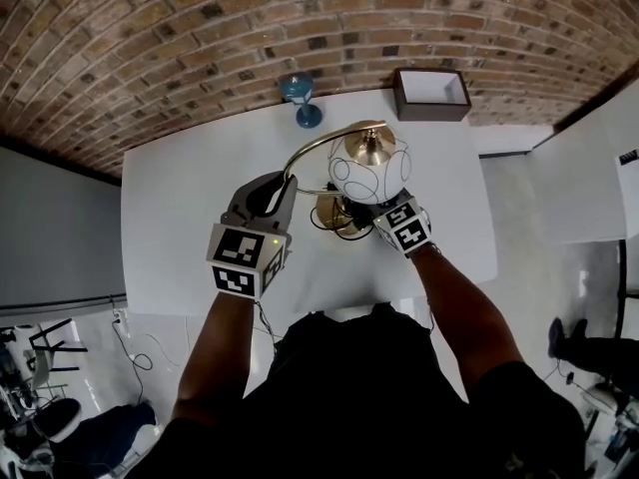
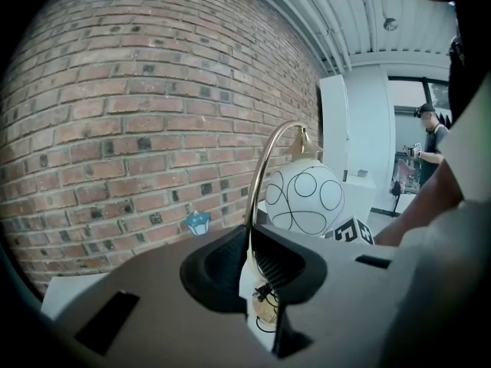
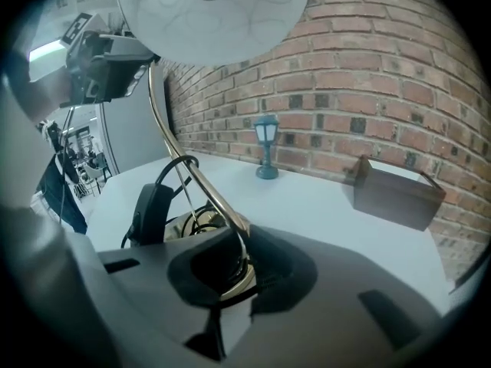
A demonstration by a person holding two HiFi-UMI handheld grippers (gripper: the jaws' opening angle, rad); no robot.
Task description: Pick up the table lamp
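Note:
The table lamp has a curved brass arm (image 1: 318,146), a white globe shade (image 1: 369,166) with black circle lines, and a round brass base (image 1: 332,212) low over the white table (image 1: 180,218). My left gripper (image 1: 287,183) is shut on the brass arm (image 2: 257,182) partway up, seen in the left gripper view with the shade (image 2: 304,198) just beyond the left gripper (image 2: 249,255). My right gripper (image 1: 371,211) reaches in under the shade. In its own view the right gripper (image 3: 236,271) is shut on the brass stem (image 3: 201,181) just above the base.
A black cord with its plug (image 3: 153,205) loops beside the lamp base. A small blue lantern ornament (image 1: 298,96) and a dark brown open box (image 1: 431,93) stand at the table's far edge by the brick wall (image 1: 200,38). A person (image 2: 433,140) stands far off.

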